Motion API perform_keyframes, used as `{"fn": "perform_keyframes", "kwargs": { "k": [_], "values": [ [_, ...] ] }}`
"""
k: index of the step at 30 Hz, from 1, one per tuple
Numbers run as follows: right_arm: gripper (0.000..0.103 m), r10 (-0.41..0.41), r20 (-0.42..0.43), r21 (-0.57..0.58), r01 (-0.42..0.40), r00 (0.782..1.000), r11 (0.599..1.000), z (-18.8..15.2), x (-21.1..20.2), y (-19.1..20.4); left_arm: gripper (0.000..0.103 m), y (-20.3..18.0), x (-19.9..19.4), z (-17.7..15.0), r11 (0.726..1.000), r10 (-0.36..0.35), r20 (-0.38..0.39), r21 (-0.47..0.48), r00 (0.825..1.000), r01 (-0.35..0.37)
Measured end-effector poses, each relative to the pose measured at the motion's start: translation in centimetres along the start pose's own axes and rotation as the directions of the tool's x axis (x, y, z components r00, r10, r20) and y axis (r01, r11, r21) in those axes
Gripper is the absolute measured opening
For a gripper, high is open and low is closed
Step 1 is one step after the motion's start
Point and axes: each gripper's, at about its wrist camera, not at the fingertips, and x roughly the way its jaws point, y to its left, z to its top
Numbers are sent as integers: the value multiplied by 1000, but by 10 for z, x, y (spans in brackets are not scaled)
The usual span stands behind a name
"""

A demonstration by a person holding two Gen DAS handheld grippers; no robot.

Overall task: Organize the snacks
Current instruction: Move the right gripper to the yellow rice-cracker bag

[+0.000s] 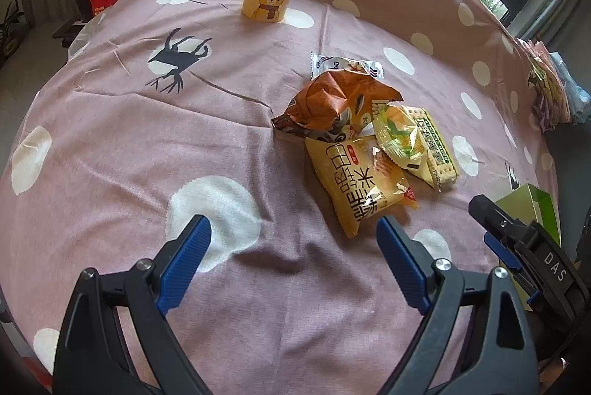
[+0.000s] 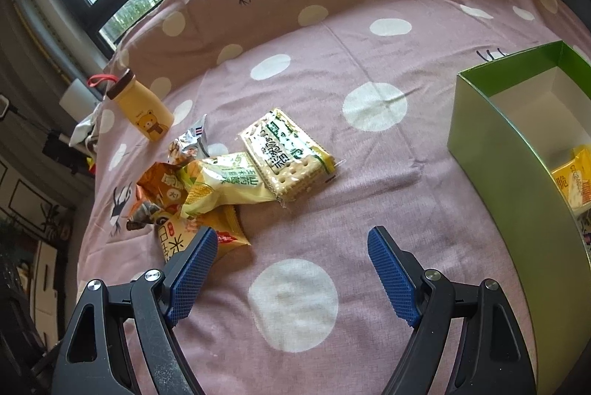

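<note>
Pink dotted bedsheet (image 2: 295, 36) — my right gripper (image 2: 291, 249) spread, empty. Cracker pack (image 2: 288, 155) lies just above it at mid-frame, long axis diagonal; green box (image 2: 491, 143) at right.

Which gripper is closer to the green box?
Right. The right gripper hangs open with the green box close beside it on its right; the left gripper is farther, on the other side of the right one, near the yellow snack packet.

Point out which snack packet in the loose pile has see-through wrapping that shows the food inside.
The clear rectangular cracker packet with the green stripe, at the pile's end toward the green cardboard box. Square crackers show through it; the other packets are opaque printed foil.
</note>
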Motion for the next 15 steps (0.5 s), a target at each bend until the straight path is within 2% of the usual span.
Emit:
{"fn": "perform_keyframes", "kwargs": {
  "k": [4,8,15],
  "values": [
    [84,0,-4,0,0,1000,1000,0,1,0,91,0,1,0,1000,25,1,3,1000,-25],
    [84,0,-4,0,0,1000,1000,-1,1,0,91,-1,-1,0,997,72,34,17,997,-72],
    [84,17,-2,6,-17,1000,1000,1,-2,-3,90,2,1,2,998,64,41,17,997,-65]
  ]
}}
